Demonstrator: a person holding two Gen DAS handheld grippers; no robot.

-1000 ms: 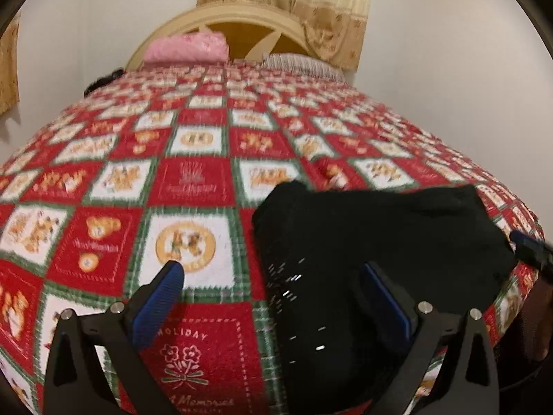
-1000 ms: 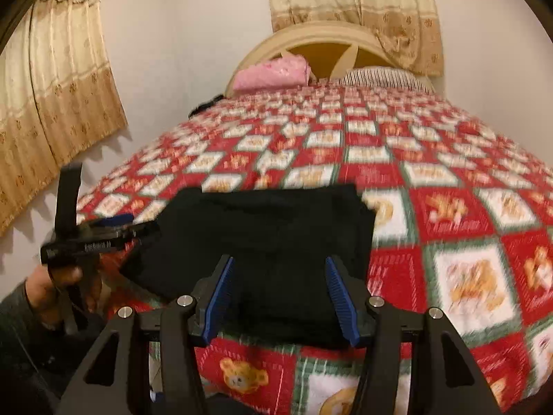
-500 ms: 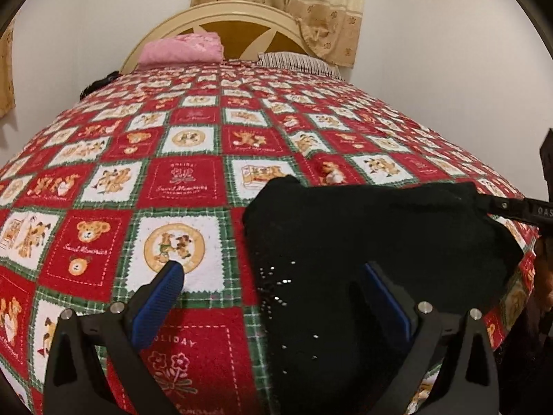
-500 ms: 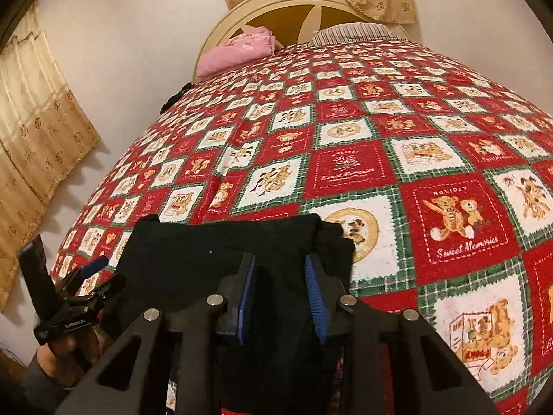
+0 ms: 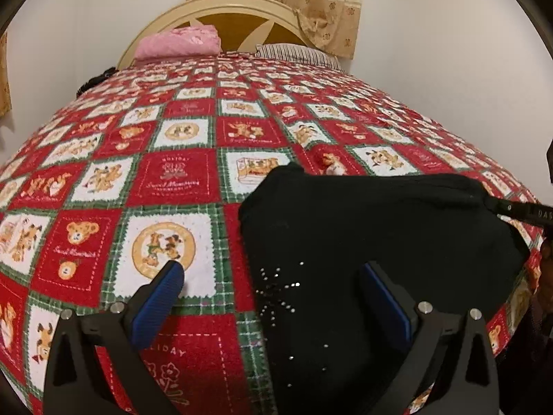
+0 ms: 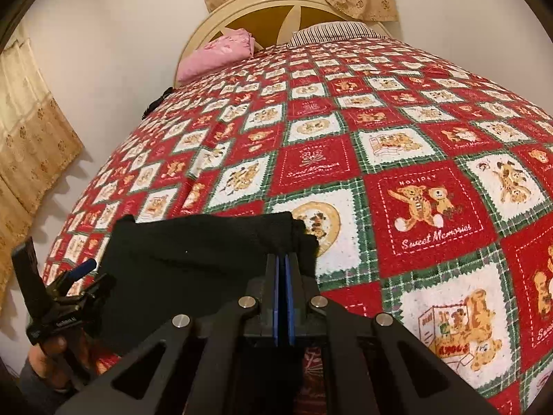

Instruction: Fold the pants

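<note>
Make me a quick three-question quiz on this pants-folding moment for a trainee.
1. True or false: the left gripper is open.
2. What is the right gripper shut on? A) pink pillow B) black pants C) curtain
3. Fill in: the pants lie on a red, white and green ____.

Key: 1 true; 2 B, it grips the pants' edge; 3 bedspread.

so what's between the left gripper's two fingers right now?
In the left wrist view, the left gripper stands open. Between its fingers lie bare quilt on the left and the black pants on the right, their edge with the studded pattern.
</note>
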